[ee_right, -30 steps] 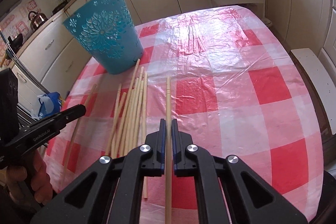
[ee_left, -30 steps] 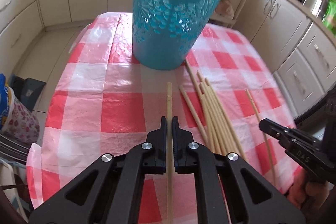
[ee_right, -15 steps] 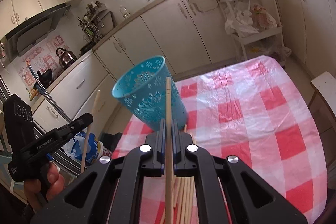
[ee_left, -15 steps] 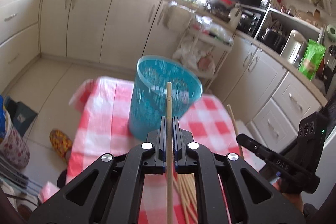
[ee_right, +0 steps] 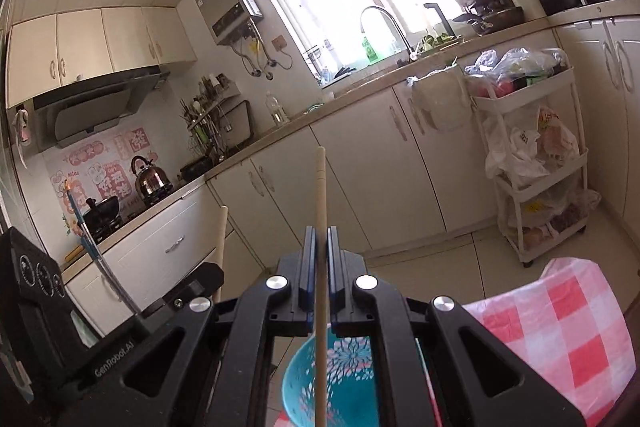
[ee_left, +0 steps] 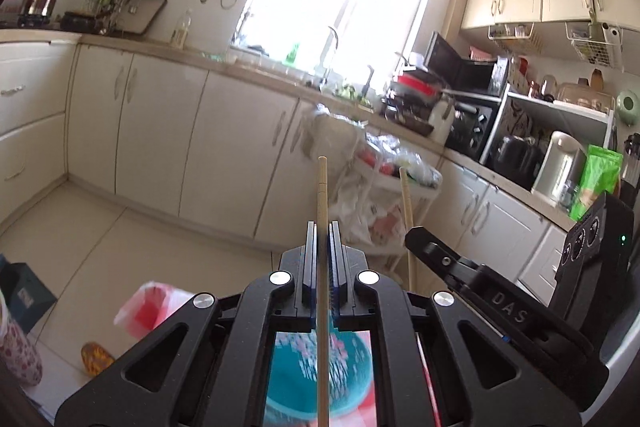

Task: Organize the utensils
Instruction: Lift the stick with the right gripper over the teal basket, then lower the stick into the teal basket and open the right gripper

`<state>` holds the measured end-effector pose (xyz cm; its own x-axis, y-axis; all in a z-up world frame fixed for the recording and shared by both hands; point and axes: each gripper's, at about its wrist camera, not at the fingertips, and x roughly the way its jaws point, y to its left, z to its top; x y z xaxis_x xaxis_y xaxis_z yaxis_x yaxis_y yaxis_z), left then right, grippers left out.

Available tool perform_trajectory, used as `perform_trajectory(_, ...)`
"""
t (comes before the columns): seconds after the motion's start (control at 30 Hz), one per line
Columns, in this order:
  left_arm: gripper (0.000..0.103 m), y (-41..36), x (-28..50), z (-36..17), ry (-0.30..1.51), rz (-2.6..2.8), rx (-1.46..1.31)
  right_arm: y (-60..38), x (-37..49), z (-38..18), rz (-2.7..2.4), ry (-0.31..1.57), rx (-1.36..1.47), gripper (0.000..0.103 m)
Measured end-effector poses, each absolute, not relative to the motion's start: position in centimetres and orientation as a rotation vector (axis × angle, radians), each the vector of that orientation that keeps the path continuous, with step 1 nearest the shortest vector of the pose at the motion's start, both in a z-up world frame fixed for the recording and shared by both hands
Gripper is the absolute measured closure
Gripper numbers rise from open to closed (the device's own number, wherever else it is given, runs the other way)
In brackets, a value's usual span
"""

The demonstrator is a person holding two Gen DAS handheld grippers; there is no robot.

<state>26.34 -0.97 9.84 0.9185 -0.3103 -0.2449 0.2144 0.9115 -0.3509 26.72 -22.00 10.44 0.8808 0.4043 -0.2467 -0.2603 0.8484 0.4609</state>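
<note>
My left gripper [ee_left: 322,229] is shut on a pale wooden chopstick [ee_left: 322,195] that sticks out forward, held high in the air. In the right wrist view, my right gripper [ee_right: 320,233] is shut on a second chopstick [ee_right: 320,187] in the same way. Each gripper shows in the other's view: the right gripper [ee_left: 416,239] with its chopstick [ee_left: 406,195], the left gripper [ee_right: 212,273] with its chopstick [ee_right: 221,231]. The blue flower-patterned bin [ee_left: 296,379] [ee_right: 348,375] stands below both grippers, seen through their frames. The other chopsticks on the table are hidden.
The red-and-white checked tablecloth [ee_right: 560,327] [ee_left: 152,307] lies under the bin. Cream kitchen cabinets [ee_left: 160,139] run along the far walls, and a white trolley [ee_right: 532,163] full of bags stands by them. A slipper [ee_left: 96,359] lies on the tiled floor.
Both grippers rose from the table with their chopsticks and tilted up toward level. The bin slid from ahead of them to beneath them, and the loose chopsticks left view.
</note>
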Motion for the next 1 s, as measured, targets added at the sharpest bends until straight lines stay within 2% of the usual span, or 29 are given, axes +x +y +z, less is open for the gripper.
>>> perform_trajectory(0.17, 0.098, -1.1, 29.6, 7.3, 0.274, -0.219, -0.364, -21.2, 30.4, 8.1, 0.312, 0.385, 0.410, 0.097)
perform_trajectory(0.5, 0.098, -1.3, 31.9, 1.1, 0.421, -0.189, -0.357, -19.5, 32.0, 2.5, 0.320, 0.597, 0.297, 0.096)
perform_trajectory(0.6, 0.098, -1.0, 31.5, -0.1, 0.475, -0.175, -0.354, -19.9, 31.8, 1.5, 0.308, 0.652, 0.306, 0.083)
perform_trajectory(0.73, 0.095, -0.4, 29.7, -0.1, 0.516, -0.146, -0.331, -20.9, 29.4, 2.7, 0.301, 0.634, 0.320, 0.076)
perform_trajectory(0.77, 0.088, -0.2, 28.8, 0.0, 0.522, -0.135, -0.322, -21.4, 28.6, 3.1, 0.299, 0.622, 0.326, 0.075)
perform_trajectory(0.8, 0.076, -0.1, 28.1, 0.2, 0.525, -0.124, -0.311, -21.9, 27.3, 3.6, 0.294, 0.607, 0.330, 0.071)
perform_trajectory(0.83, 0.067, 0.2, 27.1, 0.5, 0.525, -0.109, -0.298, -22.4, 26.2, 4.0, 0.288, 0.597, 0.332, 0.068)
perform_trajectory(0.87, 0.051, 0.4, 26.0, 0.7, 0.520, -0.089, -0.287, -23.0, 24.8, 4.3, 0.278, 0.584, 0.335, 0.067)
perform_trajectory(0.9, 0.042, 0.7, 24.6, 0.9, 0.509, -0.063, -0.276, -23.6, 23.1, 4.5, 0.267, 0.570, 0.337, 0.065)
perform_trajectory(1.0, 0.033, 1.4, 20.5, 0.8, 0.508, -0.034, -0.234, -24.8, 18.2, 3.7, 0.243, 0.576, 0.305, 0.064)
